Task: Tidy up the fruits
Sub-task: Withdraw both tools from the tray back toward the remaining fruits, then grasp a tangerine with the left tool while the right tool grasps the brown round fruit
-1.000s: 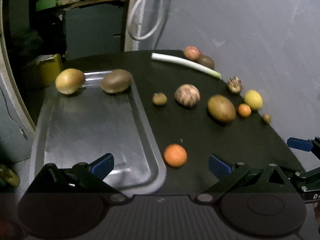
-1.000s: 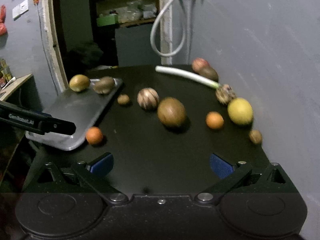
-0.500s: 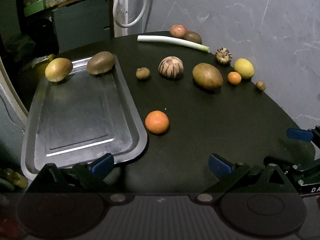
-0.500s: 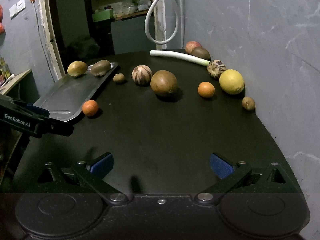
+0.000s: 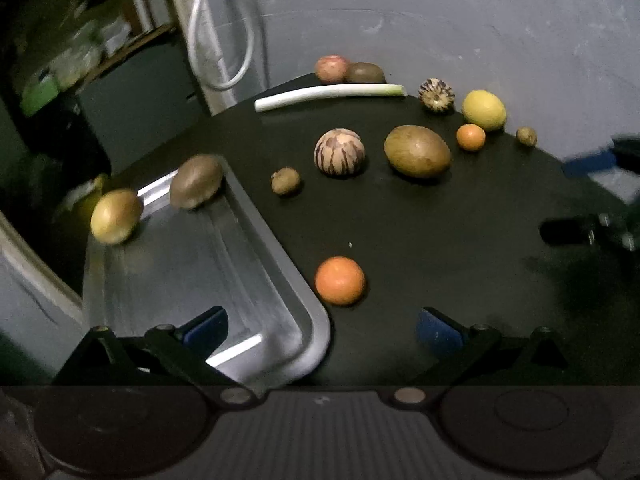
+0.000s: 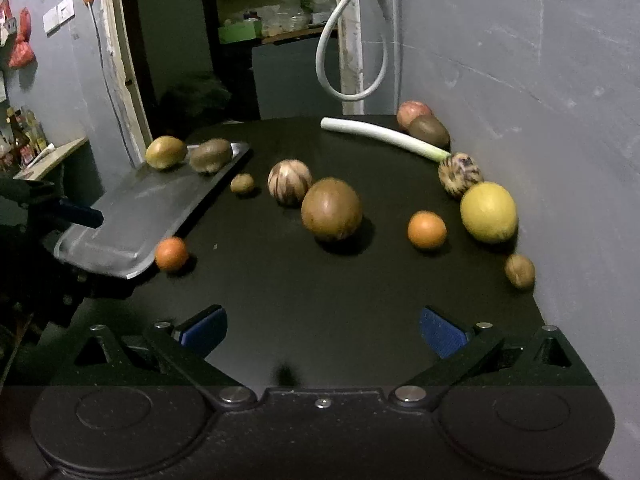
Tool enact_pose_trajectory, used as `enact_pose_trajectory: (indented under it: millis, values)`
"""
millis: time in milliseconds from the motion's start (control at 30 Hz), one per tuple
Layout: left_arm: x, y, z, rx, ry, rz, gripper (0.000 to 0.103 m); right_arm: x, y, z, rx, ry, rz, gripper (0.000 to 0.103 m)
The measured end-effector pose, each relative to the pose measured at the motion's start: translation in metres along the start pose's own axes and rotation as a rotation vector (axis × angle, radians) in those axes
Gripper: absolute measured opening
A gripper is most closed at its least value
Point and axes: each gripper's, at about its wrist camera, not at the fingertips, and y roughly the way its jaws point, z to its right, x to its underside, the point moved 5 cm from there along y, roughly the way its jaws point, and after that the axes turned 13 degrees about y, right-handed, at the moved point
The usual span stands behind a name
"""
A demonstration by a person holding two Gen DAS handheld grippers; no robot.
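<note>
A metal tray [image 5: 200, 264] lies at the left of the black round table and holds a yellow-green fruit [image 5: 116, 216] and a brown fruit [image 5: 196, 186] at its far end. An orange [image 5: 340, 280] sits just right of the tray, in front of my open, empty left gripper [image 5: 320, 326]. Further back lie a small brown fruit [image 5: 285, 181], a striped ball-shaped fruit [image 5: 339, 152], a large brown fruit [image 5: 417, 151], a small orange [image 5: 471, 137] and a lemon [image 5: 484, 110]. My right gripper [image 6: 322, 326] is open and empty over the table's near edge, facing the large brown fruit [image 6: 331, 209].
A leek [image 6: 384, 138] lies across the back of the table, with a red fruit [image 6: 414, 112] and a dark fruit [image 6: 429, 131] behind it. A spiky striped fruit [image 6: 459, 174] and a small brown fruit [image 6: 519, 271] sit by the grey wall at right. A hose [image 6: 352, 60] hangs behind.
The left gripper has moved forward and right, so the orange is now nearer and between its fingers' line. The right gripper has moved forward toward the fruits. Both stay open.
</note>
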Motion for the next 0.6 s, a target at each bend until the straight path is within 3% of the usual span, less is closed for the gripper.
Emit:
enact_pose_trajectory:
  millis: [167,600]
  values:
    - [-0.014,0.013,0.002,0.010,0.136,0.003,0.102,-0.022,0.021,0.001,-0.036,-0.017,-0.012,0.102]
    - [-0.024,0.042,0.013,0.108,0.368,-0.053,0.080,-0.054,0.085,-0.005,-0.082,-0.084,-0.048,0.092]
